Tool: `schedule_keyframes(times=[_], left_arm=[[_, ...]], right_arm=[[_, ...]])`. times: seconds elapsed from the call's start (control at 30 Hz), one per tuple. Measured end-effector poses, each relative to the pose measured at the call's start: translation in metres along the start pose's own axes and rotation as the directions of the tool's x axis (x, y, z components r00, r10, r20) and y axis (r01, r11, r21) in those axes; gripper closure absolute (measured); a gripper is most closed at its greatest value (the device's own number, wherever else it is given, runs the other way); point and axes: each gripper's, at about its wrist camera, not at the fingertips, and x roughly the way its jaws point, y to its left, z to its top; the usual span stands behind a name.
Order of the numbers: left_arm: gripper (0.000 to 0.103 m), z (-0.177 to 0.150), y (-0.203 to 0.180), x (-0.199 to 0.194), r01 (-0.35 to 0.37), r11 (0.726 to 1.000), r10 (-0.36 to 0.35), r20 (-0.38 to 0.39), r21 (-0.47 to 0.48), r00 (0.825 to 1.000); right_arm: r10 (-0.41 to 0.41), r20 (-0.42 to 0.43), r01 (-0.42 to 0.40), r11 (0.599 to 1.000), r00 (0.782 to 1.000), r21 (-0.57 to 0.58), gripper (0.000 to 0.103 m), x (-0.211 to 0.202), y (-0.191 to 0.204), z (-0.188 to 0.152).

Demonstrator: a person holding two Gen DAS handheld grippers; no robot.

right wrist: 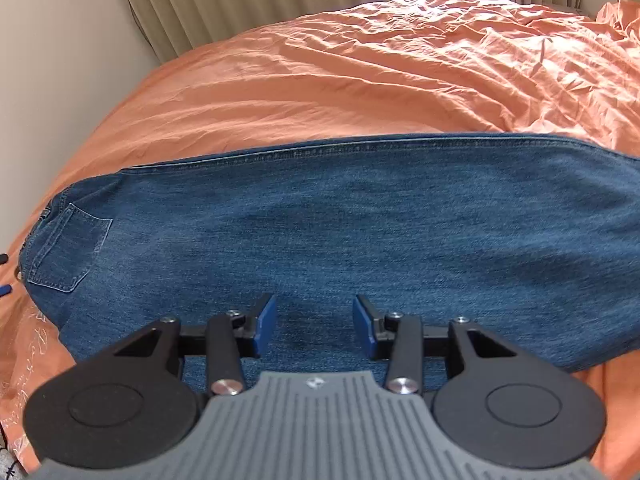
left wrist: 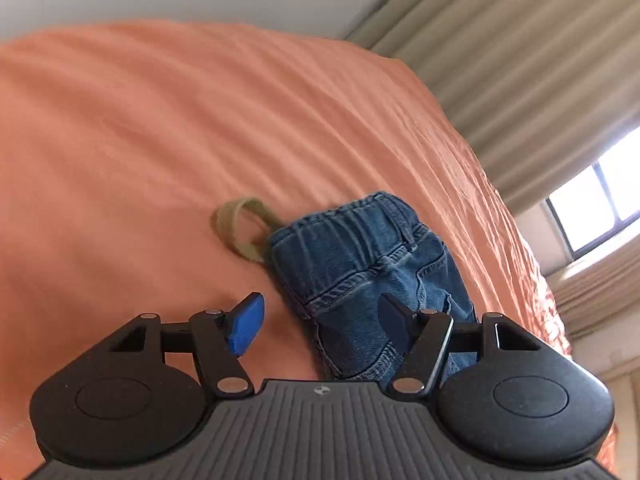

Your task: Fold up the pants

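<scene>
Bright window daylight, fisheye-warped edges.

Pants flat across the bed sheet, drawstring beside the waistband — curtains behind the bed

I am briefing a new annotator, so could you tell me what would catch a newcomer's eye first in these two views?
The blue jeans stand out, lying lengthwise across the orange bedsheet, with a back pocket at the left in the right wrist view. In the left wrist view, a tan drawstring loop pokes out beside the elastic waistband. Both the left gripper and right gripper are open, holding nothing.
</scene>
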Motion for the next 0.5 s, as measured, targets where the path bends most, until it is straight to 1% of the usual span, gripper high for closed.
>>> schedule_keyframes(times=[0.1, 0.17, 0.23, 0.27, 0.33, 0.4, 0.43, 0.5], left_arm=[[0.027, -0.003, 0.019, 0.028, 0.077, 0.988, -0.079, -0.011, -0.137, 0.997], [0.025, -0.003, 0.024, 0.043, 0.124, 0.974, -0.123, 0.014, -0.190, 0.992], [0.025, 0.001, 0.023, 0.059, 0.124, 0.965, -0.122, 0.025, -0.231, 0.992], [0.028, 0.003, 0.021, 0.066, 0.116, 0.968, -0.114, 0.022, -0.223, 0.993], [0.038, 0.008, 0.011, 0.077, 0.083, 0.981, -0.082, 0.013, -0.177, 0.997], [0.060, 0.012, 0.001, 0.082, 0.027, 0.990, -0.025, 0.016, -0.140, 1.000], [0.064, 0.016, -0.007, 0.081, -0.005, 0.994, 0.007, 0.024, -0.110, 1.000], [0.084, 0.020, -0.028, 0.069, -0.045, 0.999, 0.047, 0.065, -0.030, 0.997]], right_arm=[[0.013, 0.011, -0.013, 1.000, 1.000, -0.017, 0.064, 0.007, -0.002, -0.005], [0.018, 0.015, -0.018, 1.000, 1.000, -0.012, 0.064, 0.011, -0.004, -0.008], [0.031, 0.016, -0.031, 0.999, 0.999, 0.007, 0.064, 0.015, -0.008, -0.009], [0.037, 0.020, -0.037, 0.999, 0.999, 0.012, 0.064, 0.017, -0.009, -0.008], [0.045, 0.029, -0.045, 0.999, 0.999, 0.019, 0.065, 0.022, -0.012, -0.006], [0.064, 0.044, -0.066, 0.997, 0.997, 0.045, 0.065, 0.024, -0.017, -0.003], [0.073, 0.052, -0.075, 0.996, 0.996, 0.056, 0.065, 0.024, -0.019, -0.002], [0.084, 0.062, -0.088, 0.994, 0.995, 0.069, 0.065, 0.023, -0.022, -0.001]])
